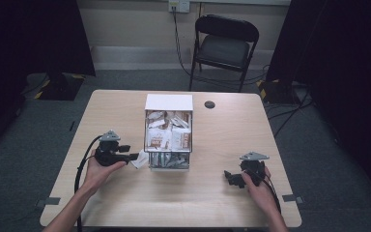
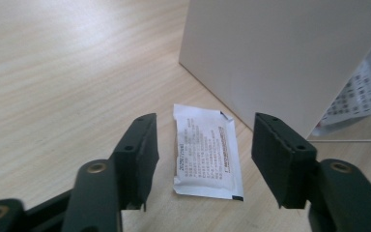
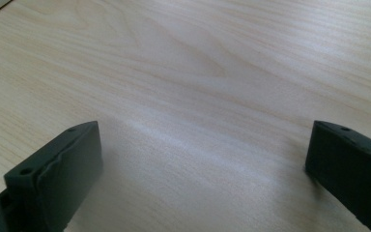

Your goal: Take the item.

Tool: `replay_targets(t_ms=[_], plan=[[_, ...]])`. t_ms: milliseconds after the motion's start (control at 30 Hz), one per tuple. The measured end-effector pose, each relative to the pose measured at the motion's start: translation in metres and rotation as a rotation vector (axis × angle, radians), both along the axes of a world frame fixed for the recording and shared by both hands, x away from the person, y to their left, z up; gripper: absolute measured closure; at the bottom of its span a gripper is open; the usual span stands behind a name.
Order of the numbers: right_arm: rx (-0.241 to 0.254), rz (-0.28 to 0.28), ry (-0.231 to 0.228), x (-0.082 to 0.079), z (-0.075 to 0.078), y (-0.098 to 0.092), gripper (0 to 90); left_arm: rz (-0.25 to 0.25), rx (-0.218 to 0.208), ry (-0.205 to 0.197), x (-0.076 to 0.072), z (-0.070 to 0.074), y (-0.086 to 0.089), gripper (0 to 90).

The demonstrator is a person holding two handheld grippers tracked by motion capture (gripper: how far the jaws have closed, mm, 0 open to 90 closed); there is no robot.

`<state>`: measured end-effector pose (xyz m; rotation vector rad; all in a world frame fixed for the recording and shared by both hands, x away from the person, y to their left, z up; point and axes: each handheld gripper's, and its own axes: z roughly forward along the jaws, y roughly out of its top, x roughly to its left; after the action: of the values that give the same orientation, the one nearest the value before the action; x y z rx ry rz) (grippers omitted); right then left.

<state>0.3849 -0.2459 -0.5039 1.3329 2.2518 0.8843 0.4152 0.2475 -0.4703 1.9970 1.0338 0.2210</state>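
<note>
A small white printed sachet lies flat on the wooden table, close to the white side wall of a box. My left gripper is open, one jaw on either side of the sachet, and neither pad touches it. From above, the left gripper points at the box, which is packed with several sachets, and the loose sachet sits at its front left corner. My right gripper rests at the front right of the table. Its jaws stand wide open over bare wood.
A small dark round disc lies on the table behind the box on the right. A black folding chair stands past the far edge. Cables trail from both grippers toward the near edge.
</note>
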Motion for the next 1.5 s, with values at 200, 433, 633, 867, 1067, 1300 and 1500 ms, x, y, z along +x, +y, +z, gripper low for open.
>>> replay_targets(t_ms=[200,433,633,867,1067,1300,1500], plan=[[0.0,0.0,0.0,0.0,0.0,0.0,0.0,0.018,0.023,-0.013,-0.007,0.011,0.008,30.9],[0.0,0.0,0.0,0.0,0.0,0.0,0.0,0.065,-0.007,-0.035,-0.014,0.025,0.026,30.0],[0.0,0.0,0.0,0.0,0.0,0.0,0.0,0.054,0.026,-0.048,-0.025,0.035,0.035,23.0],[0.0,0.0,0.0,0.0,0.0,0.0,0.0,0.058,0.018,-0.063,-0.046,0.042,0.052,20.4],[0.0,-0.004,0.0,0.0,0.0,0.0,0.0,0.084,0.035,-0.058,-0.059,0.038,0.067,19.6],[0.0,-0.004,0.0,0.0,0.0,0.0,0.0,0.15,0.065,-0.038,-0.067,0.017,0.081,19.2],[0.0,-0.004,0.0,0.0,0.0,0.0,0.0,0.209,0.123,0.047,-0.066,0.0,0.088,21.5]])
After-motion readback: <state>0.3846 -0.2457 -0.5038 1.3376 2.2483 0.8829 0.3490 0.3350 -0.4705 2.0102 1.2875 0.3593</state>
